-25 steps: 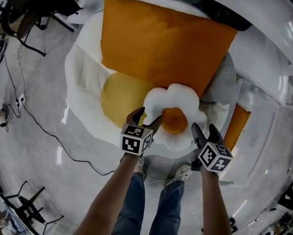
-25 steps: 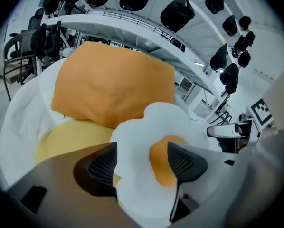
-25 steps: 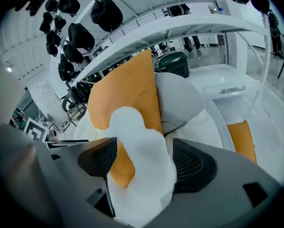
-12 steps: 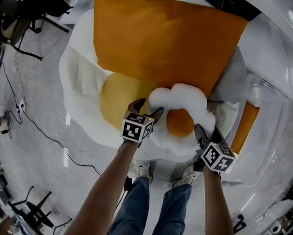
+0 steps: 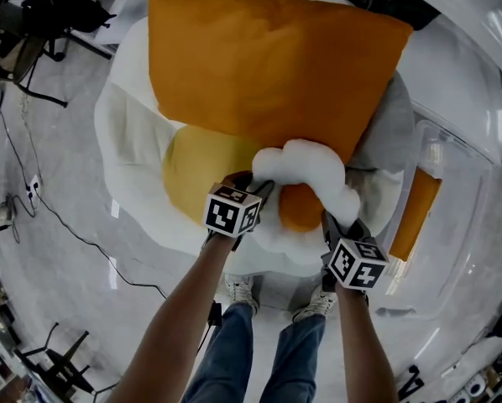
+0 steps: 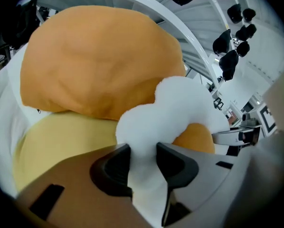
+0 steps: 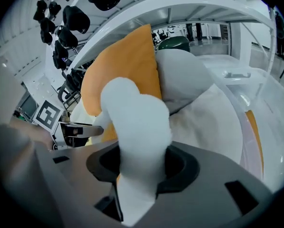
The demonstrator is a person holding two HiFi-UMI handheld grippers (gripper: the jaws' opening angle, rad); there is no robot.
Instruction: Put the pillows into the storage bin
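My left tongs and right tongs had both just been closing and were clenched on the fluffy white fried-egg-shaped pillow. Each pinched a lobe of its rim, either side of the round orange yolk. The pillow lay at the near edge of the heap, not yet in the clear plastic storage bin just to the right.

I judged the hold thin: the pads bit only bunched fleece, which could slide free on the lift. An uneven pull could leave the pillow dangling from one side. Its far lobe touched the large orange fabric pillow, so a hasty tug might drag that one along.

The egg pillow looked deep-piled and squashy, with a scalloped outline. The orange one was smooth, rectangular and plump. A round pale-yellow cushion and a grey pillow flanked it on rumpled white bedding.
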